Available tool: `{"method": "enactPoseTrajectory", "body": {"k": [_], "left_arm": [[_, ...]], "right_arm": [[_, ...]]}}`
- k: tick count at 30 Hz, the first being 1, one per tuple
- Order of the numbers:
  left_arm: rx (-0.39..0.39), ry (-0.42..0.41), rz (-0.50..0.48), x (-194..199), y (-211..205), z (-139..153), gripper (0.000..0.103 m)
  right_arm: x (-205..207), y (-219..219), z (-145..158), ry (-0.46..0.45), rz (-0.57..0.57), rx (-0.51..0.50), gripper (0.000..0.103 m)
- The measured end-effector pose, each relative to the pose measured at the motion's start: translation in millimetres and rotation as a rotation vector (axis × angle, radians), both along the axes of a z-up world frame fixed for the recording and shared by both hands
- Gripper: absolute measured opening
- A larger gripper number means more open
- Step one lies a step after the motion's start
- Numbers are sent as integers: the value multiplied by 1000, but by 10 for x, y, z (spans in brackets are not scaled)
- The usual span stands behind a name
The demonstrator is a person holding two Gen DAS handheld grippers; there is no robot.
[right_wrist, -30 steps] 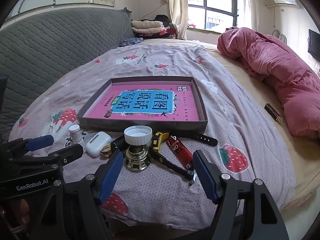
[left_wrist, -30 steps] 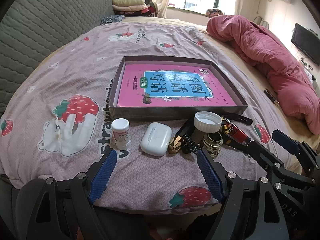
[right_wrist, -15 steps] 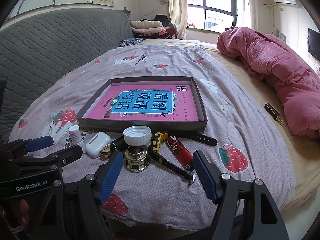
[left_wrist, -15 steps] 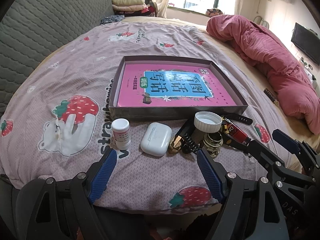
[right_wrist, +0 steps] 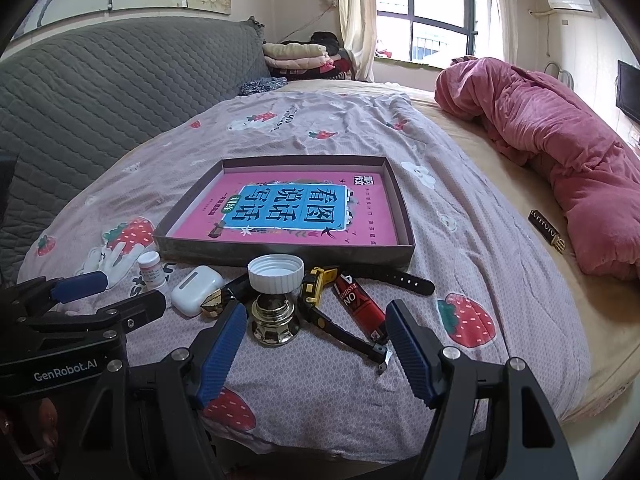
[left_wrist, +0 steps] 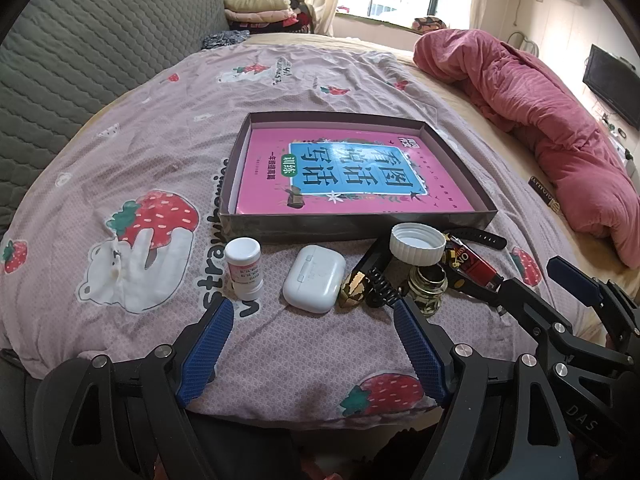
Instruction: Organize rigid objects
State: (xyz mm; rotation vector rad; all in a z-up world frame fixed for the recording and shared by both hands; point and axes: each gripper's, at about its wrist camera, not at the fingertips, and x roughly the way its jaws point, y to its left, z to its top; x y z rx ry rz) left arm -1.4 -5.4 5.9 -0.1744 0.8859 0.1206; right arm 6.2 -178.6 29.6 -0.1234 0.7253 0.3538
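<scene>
Here the left gripper [left_wrist: 310, 326] and the right gripper [right_wrist: 312, 334] both hang at the near edge of the bed [left_wrist: 140, 152], each with its ribbed blue jaws spread wide and holding nothing. Just ahead of the left jaws, on the strawberry-print sheet, stands a small white pill bottle [left_wrist: 243, 266] with a pink label, and beside it lies a smooth, rounded white earbud case [left_wrist: 314, 278]. Toward the right jaw of that pair sit a faceted gold piece [left_wrist: 352, 289], a black coiled spring [left_wrist: 382, 286] and a squat shiny brass jar [right_wrist: 275, 322] carrying a ridged white cap [right_wrist: 276, 273]. In the right wrist view that jar is just ahead of the left jaw. Between those jaws lie a yellow-and-black tool [right_wrist: 340, 318] and a glossy red lighter [right_wrist: 362, 306]; a black strap [right_wrist: 400, 279] stretches beyond them. Farther ahead of both pairs rests a shallow rectangular cardboard tray [left_wrist: 352, 229] holding a pink book [left_wrist: 344, 178] with a blue title panel. Compared with 1 second ago, nothing on the bed has shifted and both grippers sit as they did, jaws equally wide.
</scene>
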Motion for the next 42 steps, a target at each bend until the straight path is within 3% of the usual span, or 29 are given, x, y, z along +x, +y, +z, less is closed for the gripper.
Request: {"method": "enactPoseTrajectory", "body": {"k": [19, 42], "left_arm": [[9, 5, 16, -5, 52, -16, 83], [-38, 37, 122, 10, 554, -122, 83]], "right_arm": [[-7, -3, 13, -2, -4, 5, 71], [104, -244, 41, -13, -71, 34, 71]]}}
